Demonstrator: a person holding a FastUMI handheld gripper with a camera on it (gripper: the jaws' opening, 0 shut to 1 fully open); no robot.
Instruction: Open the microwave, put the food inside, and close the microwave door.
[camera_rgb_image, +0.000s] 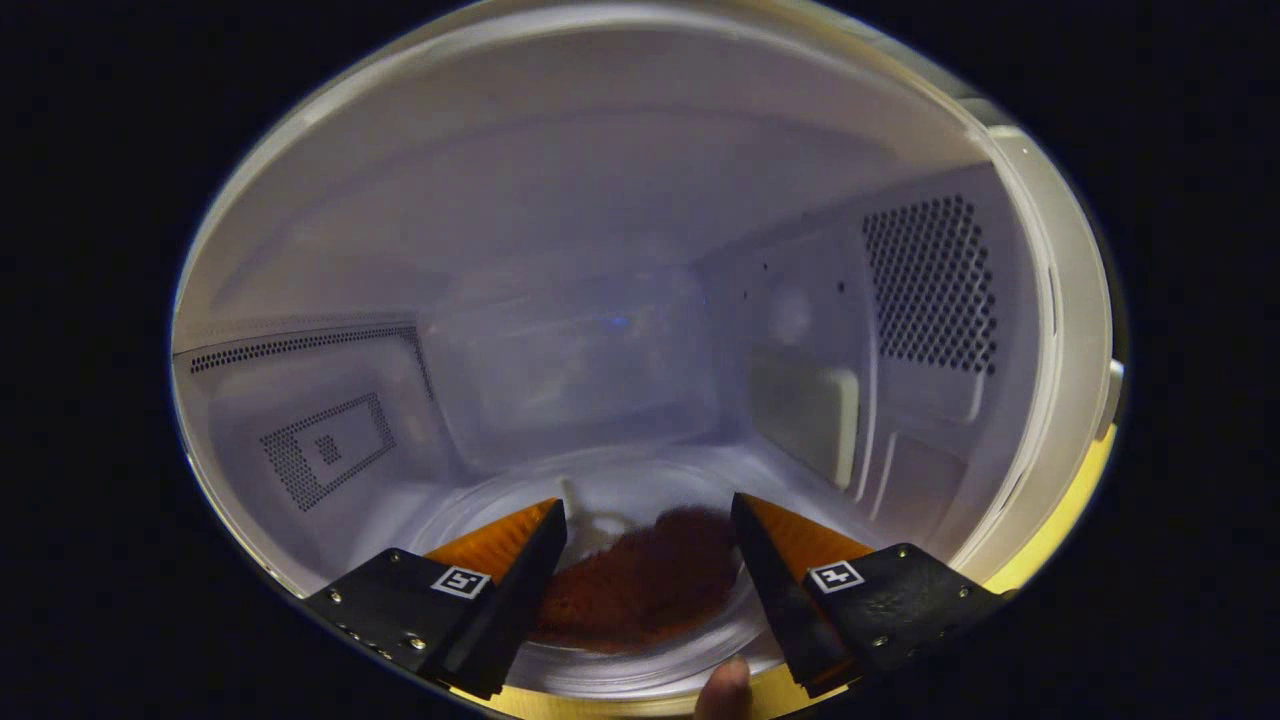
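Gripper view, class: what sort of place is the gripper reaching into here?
Most likely a microwave's inside: pale walls with perforated vent panels, a round glass turntable on the floor. The gripper holds reddish-brown food between its fingers.

food (640, 585) blurred, sides behind tool (648, 515) fingers | fingertip (724, 692) cut off

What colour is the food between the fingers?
Reddish-brown food, best seen in the gripper view, between the fingers.

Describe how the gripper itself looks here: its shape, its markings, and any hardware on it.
The gripper has two wedge-shaped fingers tapering to points. Each sits on a flat dark mounting plate with small screws, and each plate bears a small square black-and-white marker tag. A fingertip shows below.
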